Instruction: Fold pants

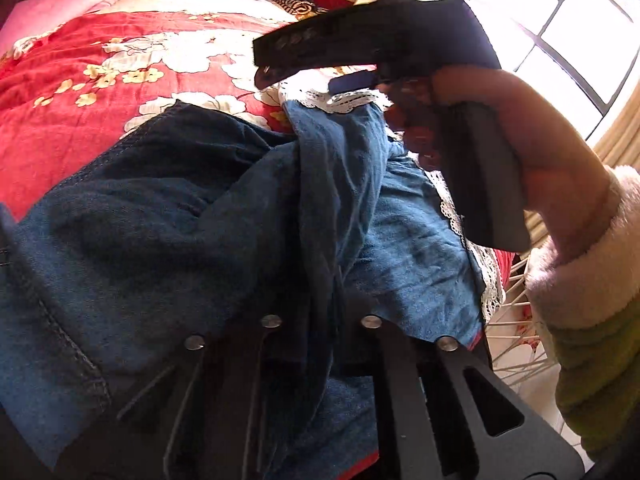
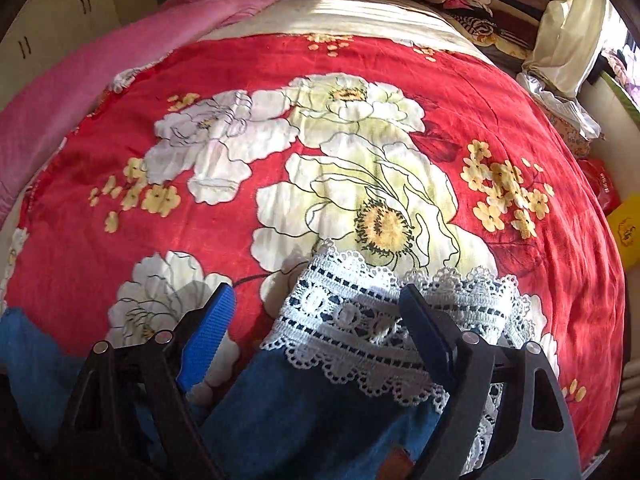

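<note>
While bunched on the red bed cover (image 2: pixel 400 80), pants (image 1: pixel 160 240) lie mostly unfolded. Left claw (image 1: pixel 316 344) pinched shut on blue cloth at six o'clock. Right claw (image 2: pixel 316 340) wide apart around lace hem (image 2: pixel 360 320), not yet squeezing. Folding barely begun.

No text is clear enough to read. The red bag (image 2: pixel 599 184) and the yellow item (image 2: pixel 626 229) at the right edge carry marks, but too small.
</note>
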The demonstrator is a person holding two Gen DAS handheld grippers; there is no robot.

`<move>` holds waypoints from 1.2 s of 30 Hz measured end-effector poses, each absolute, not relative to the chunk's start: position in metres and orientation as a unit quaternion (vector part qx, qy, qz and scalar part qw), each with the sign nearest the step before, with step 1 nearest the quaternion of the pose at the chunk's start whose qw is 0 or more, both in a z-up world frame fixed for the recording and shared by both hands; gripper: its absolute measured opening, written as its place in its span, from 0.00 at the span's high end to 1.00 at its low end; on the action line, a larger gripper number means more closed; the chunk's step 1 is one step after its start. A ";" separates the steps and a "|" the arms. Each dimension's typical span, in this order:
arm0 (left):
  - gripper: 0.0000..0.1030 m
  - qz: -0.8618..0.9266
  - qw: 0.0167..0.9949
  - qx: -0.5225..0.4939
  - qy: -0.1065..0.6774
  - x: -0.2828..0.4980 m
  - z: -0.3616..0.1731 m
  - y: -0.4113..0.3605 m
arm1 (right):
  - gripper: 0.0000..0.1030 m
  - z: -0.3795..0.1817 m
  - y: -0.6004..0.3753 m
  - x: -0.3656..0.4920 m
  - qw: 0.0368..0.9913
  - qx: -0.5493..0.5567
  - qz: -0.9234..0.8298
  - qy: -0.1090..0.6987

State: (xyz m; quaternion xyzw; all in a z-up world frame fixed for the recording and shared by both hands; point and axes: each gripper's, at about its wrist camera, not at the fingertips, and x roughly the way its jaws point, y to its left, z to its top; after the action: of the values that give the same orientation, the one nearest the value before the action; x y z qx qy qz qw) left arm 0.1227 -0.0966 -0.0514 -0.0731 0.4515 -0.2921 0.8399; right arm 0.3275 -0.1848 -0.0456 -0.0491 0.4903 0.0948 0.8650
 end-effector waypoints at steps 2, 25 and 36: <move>0.99 -0.293 0.842 -0.065 0.448 0.121 -0.051 -0.097 | 0.48 -0.062 -0.183 0.336 0.858 -0.077 0.075 0.502; 0.99 -0.360 0.850 0.036 0.382 0.074 -0.022 -0.080 | 0.93 -0.037 -0.352 0.086 0.880 0.247 0.098 0.394; 0.97 -0.368 0.833 0.085 0.403 0.042 -0.043 -0.097 | 0.83 -0.095 -0.383 0.049 0.833 0.332 0.076 0.435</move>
State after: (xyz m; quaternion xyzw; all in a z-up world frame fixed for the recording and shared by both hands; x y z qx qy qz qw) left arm 0.0419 -0.0966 -0.0426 0.0852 0.4033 -0.3680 0.8335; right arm 0.0486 -0.3831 -0.0952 0.3323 0.4355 0.0759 0.8332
